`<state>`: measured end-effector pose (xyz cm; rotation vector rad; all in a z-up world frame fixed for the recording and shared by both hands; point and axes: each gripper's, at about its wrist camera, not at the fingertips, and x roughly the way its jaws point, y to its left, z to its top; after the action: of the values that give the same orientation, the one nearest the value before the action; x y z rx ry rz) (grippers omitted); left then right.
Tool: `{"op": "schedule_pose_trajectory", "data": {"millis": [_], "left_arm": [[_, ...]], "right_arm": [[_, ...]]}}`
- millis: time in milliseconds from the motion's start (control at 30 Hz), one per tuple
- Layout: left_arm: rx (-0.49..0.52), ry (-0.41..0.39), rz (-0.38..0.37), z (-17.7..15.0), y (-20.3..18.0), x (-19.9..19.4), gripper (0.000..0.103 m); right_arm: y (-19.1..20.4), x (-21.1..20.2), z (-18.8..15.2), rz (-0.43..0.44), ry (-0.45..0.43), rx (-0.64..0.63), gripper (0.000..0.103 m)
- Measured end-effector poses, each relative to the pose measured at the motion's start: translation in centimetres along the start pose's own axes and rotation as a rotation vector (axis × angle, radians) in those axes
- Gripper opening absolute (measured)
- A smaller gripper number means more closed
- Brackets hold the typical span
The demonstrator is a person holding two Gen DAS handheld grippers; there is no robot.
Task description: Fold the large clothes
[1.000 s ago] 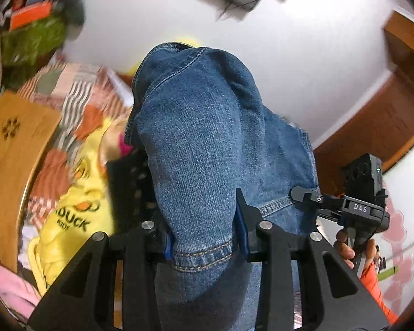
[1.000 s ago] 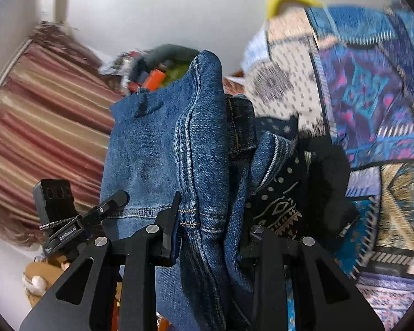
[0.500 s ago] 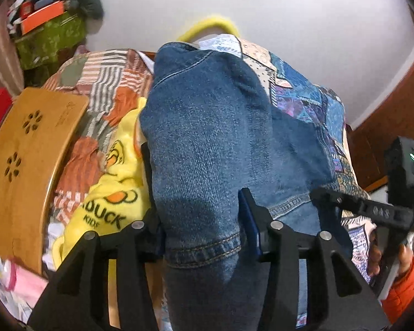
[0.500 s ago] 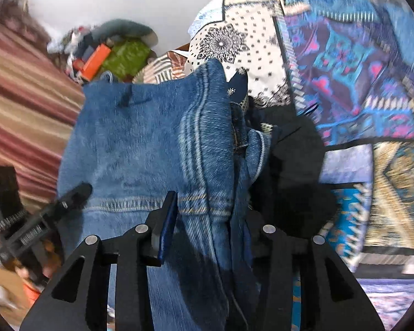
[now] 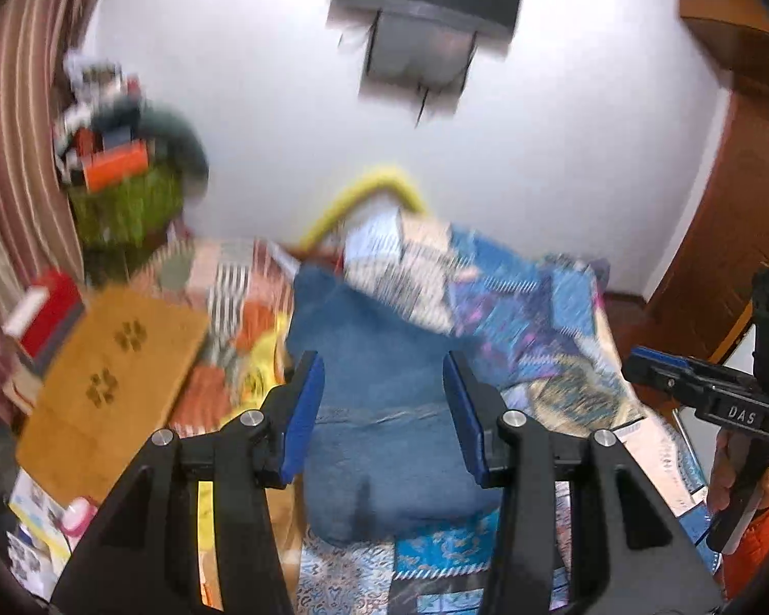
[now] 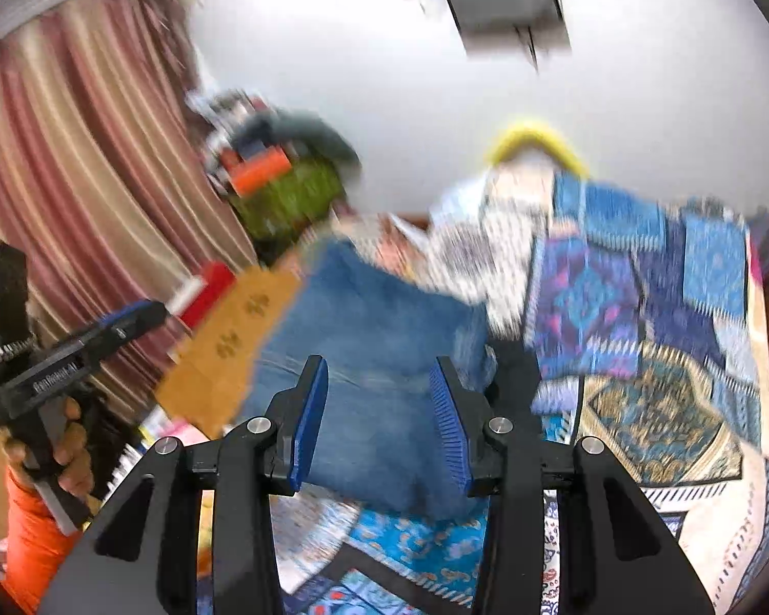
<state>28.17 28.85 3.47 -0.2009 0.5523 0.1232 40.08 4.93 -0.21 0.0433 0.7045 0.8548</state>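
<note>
**Mia:** Where were the jeans (image 5: 384,410)?

**Sam:** They lay on the patchwork blanket (image 5: 533,318) on the bed, bunched into a thick blue heap. A yellow top (image 5: 254,374) was just beside them, and a brown board (image 5: 113,374) sat further to the left.

**Mia:** How would they handle?

**Sam:** Probably soft but heavy. Denim is thick, so it likely bent slowly and held its folds. It did not look slippery, and nothing on it could break.

**Mia:** Where was a good place to grab?

**Sam:** Probably a hem or the waistband, where the cloth is stitched double and strong.

**Mia:** What did the left gripper (image 5: 384,410) hold?

**Sam:** Nothing. Its blue pads (image 5: 302,410) stood partly apart, above the jeans and not touching them.

**Mia:** And the right gripper (image 6: 379,415)?

**Sam:** The same. It was empty, with a gap a bit smaller. The picture was blurry, but the pads looked clear of the cloth.
</note>
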Motion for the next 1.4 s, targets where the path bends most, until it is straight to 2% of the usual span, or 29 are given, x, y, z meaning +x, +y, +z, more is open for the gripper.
{"op": "schedule_pose_trajectory", "data": {"millis": [133,267,333,433,567,600,667,733,800,867,900,967,1000,1067,1400], "left_arm": [[0.05,-0.17,0.01,-0.4,-3.8,-6.7,0.047],[0.129,-0.376,0.059,-2.5,-8.3,-13.7,0.047],[0.154,-0.445,0.07,-4.0,-10.2,-16.4,0.047],[0.153,-0.507,0.072,-5.8,-11.7,-19.0,0.047],[0.163,-0.6,0.137,-9.0,-13.4,-21.8,0.047],[0.156,-0.607,0.141,-9.5,-13.5,-22.2,0.047],[0.126,-0.597,0.114,-10.7,-13.4,-22.7,0.05],[0.105,-0.578,0.108,-11.6,-13.3,-22.8,0.052],[0.097,-0.551,0.13,-12.3,-13.3,-22.5,0.06],[0.093,-0.535,0.152,-12.7,-13.3,-22.0,0.07],[0.093,-0.528,0.16,-12.9,-13.4,-21.8,0.073],[0.088,-0.515,0.182,-13.0,-13.3,-21.4,0.088],[0.083,-0.516,0.189,-13.1,-13.2,-21.4,0.091],[0.073,-0.525,0.199,-13.4,-13.1,-21.4,0.095],[0.056,-0.507,0.195,-14.1,-12.5,-20.8,0.098]], "right_arm": [[3.2,-6.8,-0.3,0.038,-0.171,-0.061,0.038],[5.8,-12.7,-2.4,0.065,-0.318,-0.129,0.038],[7.2,-14.9,-3.8,0.066,-0.378,-0.174,0.038],[8.9,-17.4,-6.2,0.057,-0.46,-0.223,0.038],[10.1,-19.0,-9.3,0.021,-0.539,-0.241,0.038],[10.3,-19.3,-10.1,0.017,-0.556,-0.235,0.04],[10.1,-19.3,-10.9,0.0,-0.566,-0.212,0.052],[9.9,-19.3,-11.2,-0.015,-0.572,-0.19,0.059],[9.7,-19.2,-11.4,-0.04,-0.57,-0.179,0.063],[9.7,-19.3,-11.5,-0.061,-0.564,-0.182,0.083],[9.7,-19.4,-11.5,-0.066,-0.568,-0.18,0.086],[9.7,-19.5,-11.7,-0.084,-0.581,-0.178,0.09],[9.7,-19.5,-11.8,-0.09,-0.583,-0.179,0.092],[9.8,-19.3,-11.8,-0.105,-0.58,-0.18,0.103],[9.0,-19.1,-12.7,-0.135,-0.565,-0.167,0.103]]}}
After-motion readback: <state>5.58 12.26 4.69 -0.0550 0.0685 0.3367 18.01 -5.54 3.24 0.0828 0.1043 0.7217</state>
